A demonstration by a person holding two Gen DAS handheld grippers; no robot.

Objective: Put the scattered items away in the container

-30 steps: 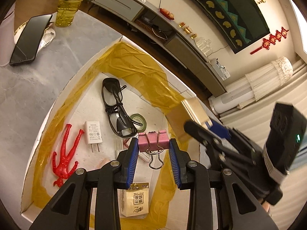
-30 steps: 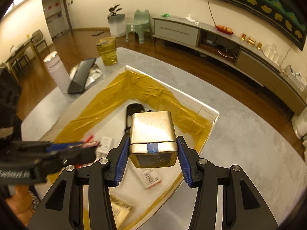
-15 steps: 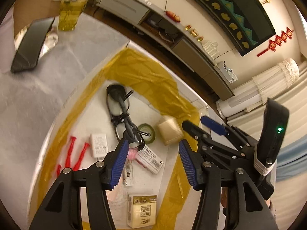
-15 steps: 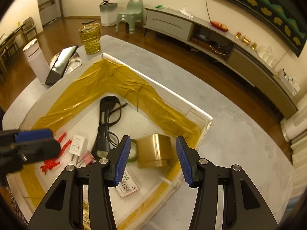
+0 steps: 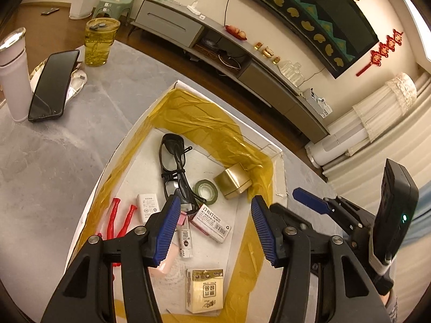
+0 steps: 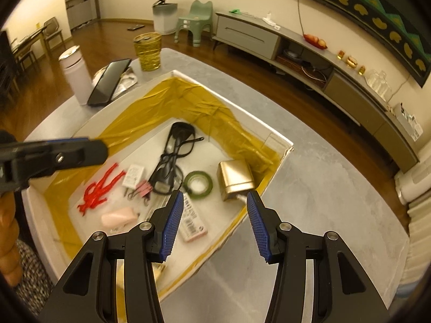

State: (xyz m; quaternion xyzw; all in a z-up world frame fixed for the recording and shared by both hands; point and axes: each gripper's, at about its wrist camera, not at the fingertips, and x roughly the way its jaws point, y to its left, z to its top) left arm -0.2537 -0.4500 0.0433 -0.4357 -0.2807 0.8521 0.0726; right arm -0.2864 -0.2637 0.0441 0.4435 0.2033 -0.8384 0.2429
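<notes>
The white box (image 5: 277,154) (image 6: 280,138) lined with yellow tape lies on the grey table. Inside it are a gold tin (image 5: 233,180) (image 6: 235,179), a green tape roll (image 5: 206,188) (image 6: 198,181), black glasses (image 5: 173,167) (image 6: 172,158), a pink binder clip (image 6: 142,188), a red figure (image 5: 115,218) (image 6: 101,188), a white charger (image 5: 146,207) (image 6: 133,175) and a yellow pack (image 5: 205,290). My left gripper (image 5: 215,228) hangs open above the box. My right gripper (image 6: 214,223) hangs open over the box's near edge. Both hold nothing.
A black phone (image 5: 52,86) (image 6: 109,80), a white bottle (image 5: 13,80) (image 6: 76,76) and a yellow glass (image 5: 99,43) (image 6: 149,51) stand on the table's far left. A grey TV cabinet (image 6: 296,51) lines the wall beyond. A hand (image 6: 8,239) shows at the lower left.
The left gripper let go of the pink clip and the right gripper let go of the gold tin; both now lie in the box. Both grippers opened and rose.
</notes>
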